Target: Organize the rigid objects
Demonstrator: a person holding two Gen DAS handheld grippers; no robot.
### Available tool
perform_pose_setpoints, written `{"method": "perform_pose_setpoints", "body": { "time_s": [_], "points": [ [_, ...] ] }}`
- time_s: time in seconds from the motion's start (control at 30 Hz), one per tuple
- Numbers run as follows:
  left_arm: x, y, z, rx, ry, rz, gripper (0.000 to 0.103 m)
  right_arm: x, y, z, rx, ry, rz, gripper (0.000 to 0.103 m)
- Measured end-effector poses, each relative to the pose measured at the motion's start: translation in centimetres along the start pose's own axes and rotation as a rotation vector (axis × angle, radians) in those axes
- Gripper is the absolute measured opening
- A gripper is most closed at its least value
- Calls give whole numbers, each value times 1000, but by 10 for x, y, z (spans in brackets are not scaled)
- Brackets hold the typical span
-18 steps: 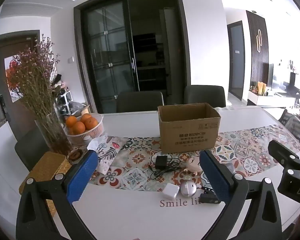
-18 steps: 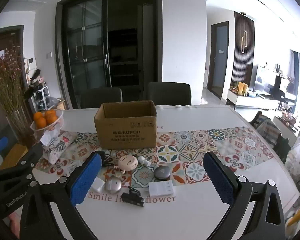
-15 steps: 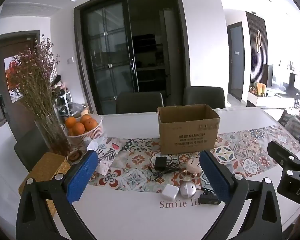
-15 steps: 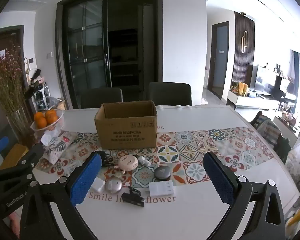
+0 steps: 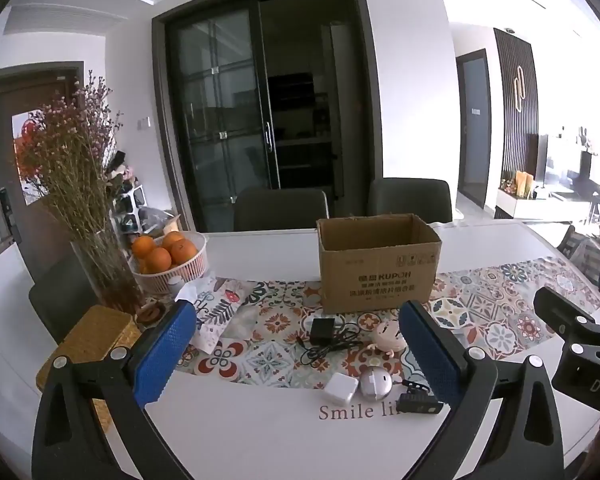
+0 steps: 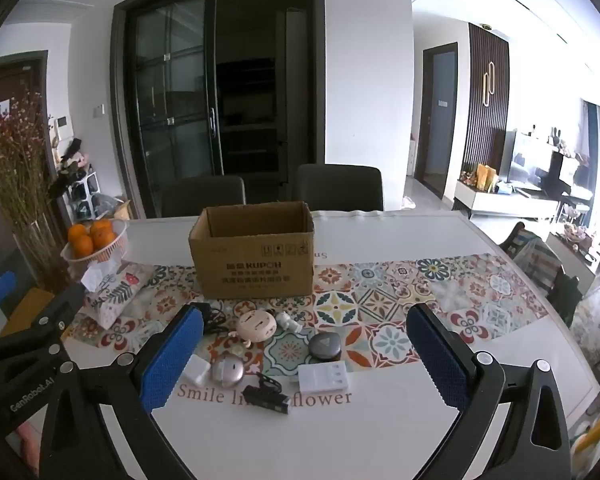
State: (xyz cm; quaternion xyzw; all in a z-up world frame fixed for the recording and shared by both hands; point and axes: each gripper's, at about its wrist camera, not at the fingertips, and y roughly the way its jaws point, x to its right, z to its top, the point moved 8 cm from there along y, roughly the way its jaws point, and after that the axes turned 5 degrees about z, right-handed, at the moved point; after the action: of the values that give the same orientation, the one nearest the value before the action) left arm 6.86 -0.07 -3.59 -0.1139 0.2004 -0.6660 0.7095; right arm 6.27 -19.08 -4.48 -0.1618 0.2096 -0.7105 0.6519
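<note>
An open cardboard box [image 5: 378, 270] [image 6: 254, 258] stands on the patterned runner. In front of it lie small objects: a black adapter with cable [image 5: 323, 330], a pink round case [image 6: 256, 325], a white cube charger [image 5: 341, 388], a silver round case [image 6: 227, 369], a dark round case [image 6: 324, 346], a white flat charger [image 6: 323, 377] and a black clip-like item [image 6: 266, 395]. My left gripper [image 5: 296, 354] is open and empty above the table's near edge. My right gripper [image 6: 306, 358] is open and empty, to the right of the left one.
A basket of oranges [image 5: 168, 260], a vase of dried flowers [image 5: 100, 268], a tissue pack [image 6: 112, 294] and a woven yellow box [image 5: 88, 344] stand at the left. Two dark chairs [image 5: 280, 208] stand behind the white table [image 6: 340, 432].
Both views have shifted very slightly; the objects and box stay put. Both grippers stay open.
</note>
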Motion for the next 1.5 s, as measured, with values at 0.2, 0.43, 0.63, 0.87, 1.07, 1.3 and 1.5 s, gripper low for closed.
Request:
{"method": "perform_pose_setpoints", "body": {
  "time_s": [0.2,0.43,0.63,0.87,1.07,1.3,1.5],
  "points": [
    [1,0,0,-7,3,-3,103,0,1,0,0,0,1,103],
    [2,0,0,-12,10,-3,103,0,1,0,0,0,1,103],
    [1,2,-1,-14,22,1,103,1,2,-1,-3,1,2,103],
    [0,3,0,-13,22,5,103,-1,2,-1,-3,1,2,103],
    [-1,3,1,-12,24,5,103,-1,2,-1,-4,1,2,103],
    [-1,5,2,-11,23,5,103,-1,3,-1,-4,1,3,103],
    [0,5,1,-13,24,2,103,-2,3,-1,-4,1,2,103]
  ]
}}
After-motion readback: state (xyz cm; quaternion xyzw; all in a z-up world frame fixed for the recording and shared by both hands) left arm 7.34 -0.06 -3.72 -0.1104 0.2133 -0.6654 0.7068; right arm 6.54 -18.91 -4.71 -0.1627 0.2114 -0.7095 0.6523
